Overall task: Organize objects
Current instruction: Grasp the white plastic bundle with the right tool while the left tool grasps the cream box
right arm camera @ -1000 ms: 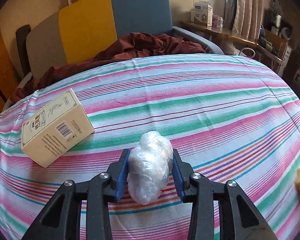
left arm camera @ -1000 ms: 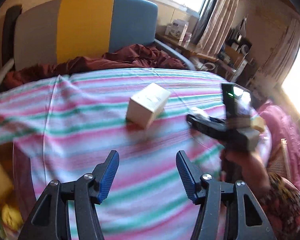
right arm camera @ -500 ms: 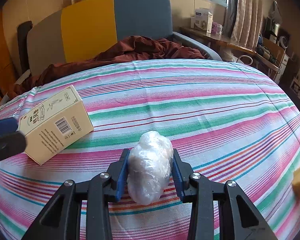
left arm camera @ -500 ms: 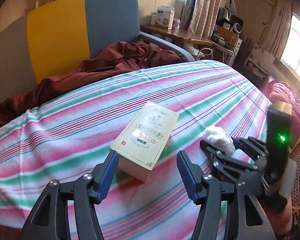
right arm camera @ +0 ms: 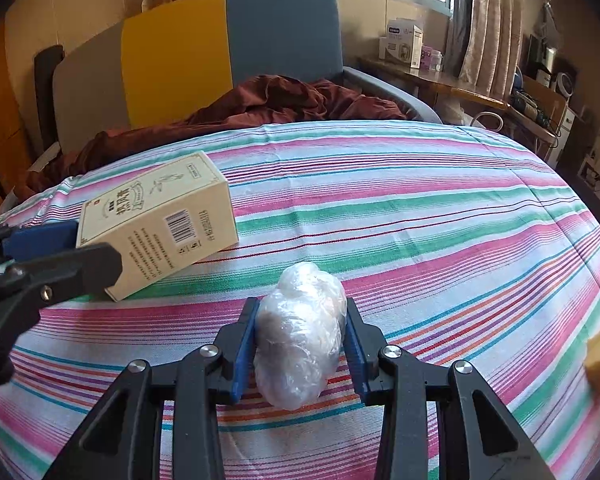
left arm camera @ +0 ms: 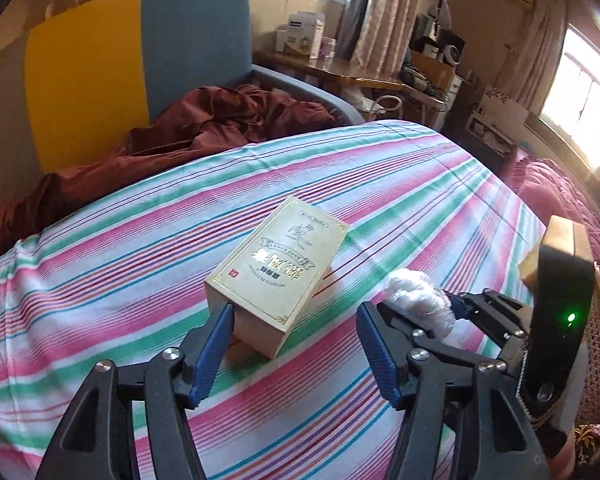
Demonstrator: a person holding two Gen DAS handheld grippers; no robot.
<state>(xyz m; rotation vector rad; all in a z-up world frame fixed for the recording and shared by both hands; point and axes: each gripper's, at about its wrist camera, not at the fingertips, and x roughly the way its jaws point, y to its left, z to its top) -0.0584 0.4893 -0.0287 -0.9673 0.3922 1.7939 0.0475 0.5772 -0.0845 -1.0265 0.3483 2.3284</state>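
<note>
The cream carton [left arm camera: 278,276] lies flat on the striped bedspread [left arm camera: 100,280], its long axis running away from my left gripper [left arm camera: 296,344], near end just inside the blue pads [left arm camera: 214,344]; that is clearly the nearer hand. Its jaws have just been opening and stand wide, not pressing on it. My right gripper [right arm camera: 300,344], just beside, is clamped on a wad of clear plastic wrap [right arm camera: 300,332].

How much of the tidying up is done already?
Nothing looks put away yet. The right tongs are squeezed on the plastic-wrapped bundle, low over the striped cloth. The left tongs have just been opening and reach around the near end of the cream box without pinching it. Left to do: grab the box and place both things. No tidy spot is visible.
</note>
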